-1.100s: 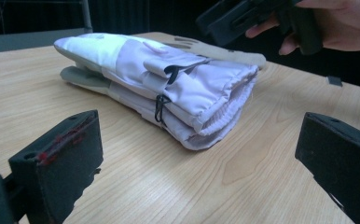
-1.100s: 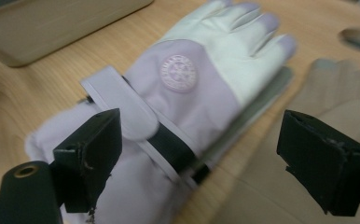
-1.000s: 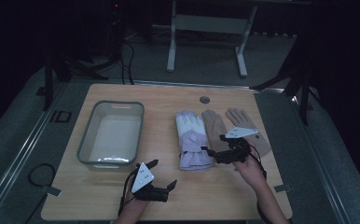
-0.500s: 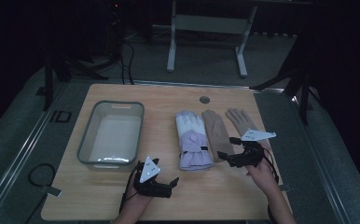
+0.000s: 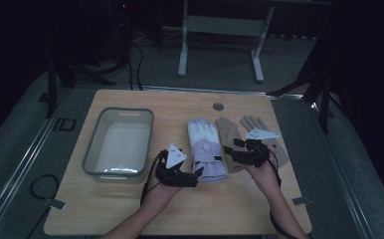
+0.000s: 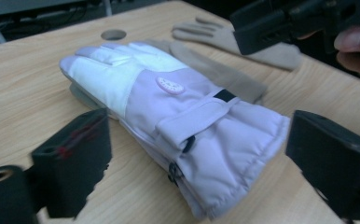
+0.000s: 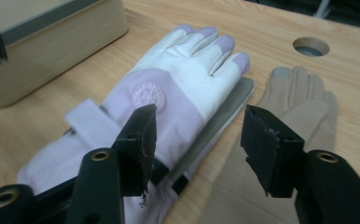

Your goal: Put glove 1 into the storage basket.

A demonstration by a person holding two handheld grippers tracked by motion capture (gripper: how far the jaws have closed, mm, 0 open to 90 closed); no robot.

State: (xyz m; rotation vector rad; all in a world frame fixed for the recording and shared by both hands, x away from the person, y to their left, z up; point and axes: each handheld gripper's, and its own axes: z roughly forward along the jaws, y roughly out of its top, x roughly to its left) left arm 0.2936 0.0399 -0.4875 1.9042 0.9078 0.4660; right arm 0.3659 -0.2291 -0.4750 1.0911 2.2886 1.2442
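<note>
**Glove Stack Between Two Hand-Held Grippers**

The light wooden worktop (image 5: 130, 214) has bare surface along its near edge; dark floor surrounds it. A grey-rimmed translucent plastic tub (image 5: 119, 144) stands left of centre, apart from the gloves. The padded lilac-and-white glove stack (image 5: 206, 149) lies mid-worktop, cuff toward the person, its right edge overlapping a flat tan knit glove (image 5: 230, 144). The left hand-held gripper (image 6: 194, 154) has its jaws apart, flanking the cuff. The right hand-held gripper (image 7: 197, 140), jaws just narrowing but apart, straddles the stack's right edge without pressing.
</note>
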